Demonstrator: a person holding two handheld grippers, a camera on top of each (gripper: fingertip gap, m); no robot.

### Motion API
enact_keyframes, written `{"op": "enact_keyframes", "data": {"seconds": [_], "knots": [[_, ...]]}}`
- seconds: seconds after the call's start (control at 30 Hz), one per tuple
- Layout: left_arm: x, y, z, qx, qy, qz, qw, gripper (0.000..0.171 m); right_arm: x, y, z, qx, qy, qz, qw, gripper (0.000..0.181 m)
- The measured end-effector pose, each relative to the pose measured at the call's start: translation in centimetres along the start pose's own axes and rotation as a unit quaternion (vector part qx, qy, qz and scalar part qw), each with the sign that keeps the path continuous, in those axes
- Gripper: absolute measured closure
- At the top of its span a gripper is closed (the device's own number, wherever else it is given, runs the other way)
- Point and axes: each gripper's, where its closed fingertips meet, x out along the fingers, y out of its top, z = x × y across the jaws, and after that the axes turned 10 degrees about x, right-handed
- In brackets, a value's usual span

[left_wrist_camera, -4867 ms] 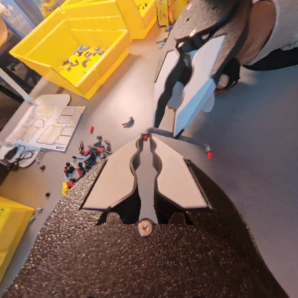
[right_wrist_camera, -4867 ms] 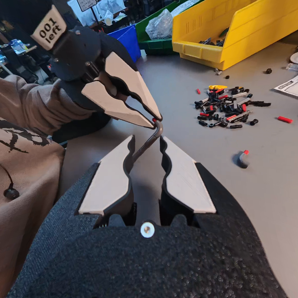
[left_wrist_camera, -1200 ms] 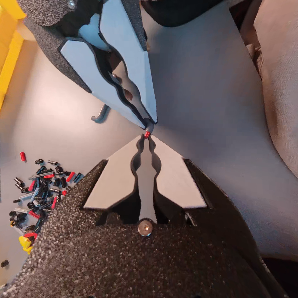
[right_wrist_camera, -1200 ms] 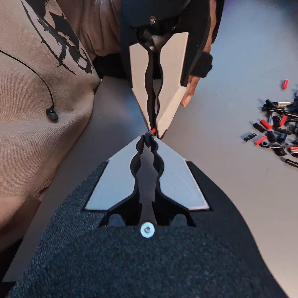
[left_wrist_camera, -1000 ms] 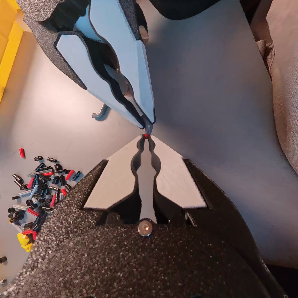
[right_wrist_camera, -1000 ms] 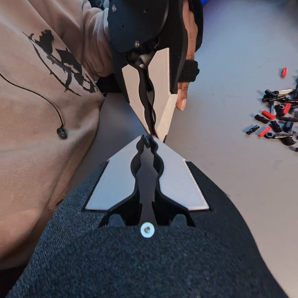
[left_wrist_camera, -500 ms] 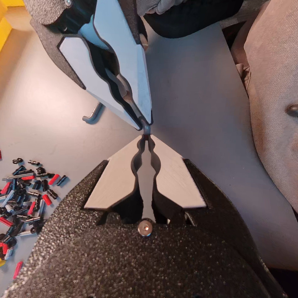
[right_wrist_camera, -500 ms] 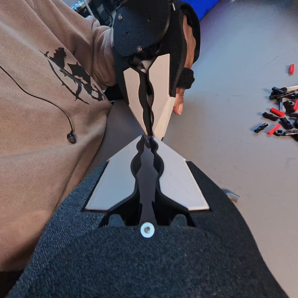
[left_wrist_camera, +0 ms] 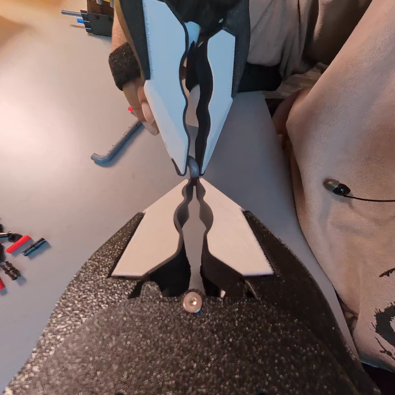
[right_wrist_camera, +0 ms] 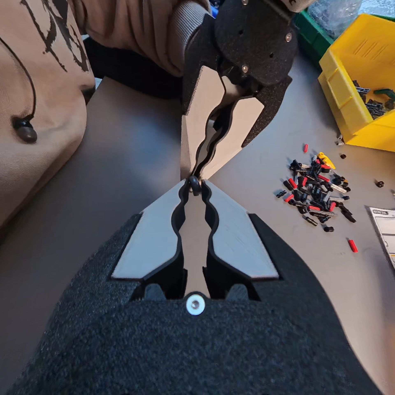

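Close up: left tongs point(left_wrist_camera: 194, 181) narrow, pinching red pin point(left_wrist_camera: 194, 181); right tongs point(right_wrist_camera: 195, 184) narrow, clamped on grey elbow piece point(right_wrist_camera: 195, 186), tip to tip above table point(right_wrist_camera: 132, 158) near person's edge. Farther: loose parts pile point(right_wrist_camera: 316, 190), yellow bin point(right_wrist_camera: 361, 89) toward far edge.

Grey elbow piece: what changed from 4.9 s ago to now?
The right gripper, then open around the long rod, is now shut on a small grey elbow. The rod now lies on the table. The left gripper stays shut on the red pin.
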Motion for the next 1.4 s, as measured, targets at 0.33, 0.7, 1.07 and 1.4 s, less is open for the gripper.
{"op": "enact_keyframes", "data": {"seconds": [0.33,0.7,1.07,1.4], "knots": [[-2.5,3.7,-1.1,-0.054,0.003,0.137,0.989,0.169,-2.0,2.7,1.2,0.140,0.058,0.136,0.979,0.176],[-8.5,5.8,-3.1,-0.018,0.134,0.192,0.972,0.171,-6.4,4.6,3.8,0.229,0.108,0.276,0.927,0.177],[-1.9,-0.2,-2.7,-0.003,0.108,-0.027,0.994,0.158,-0.5,1.4,2.6,0.204,0.070,0.104,0.971,0.176],[-0.4,-2.0,-1.8,0.003,0.080,-0.090,0.993,0.169,1.6,-1.0,1.3,0.142,0.040,-0.023,0.989,0.176]]}}
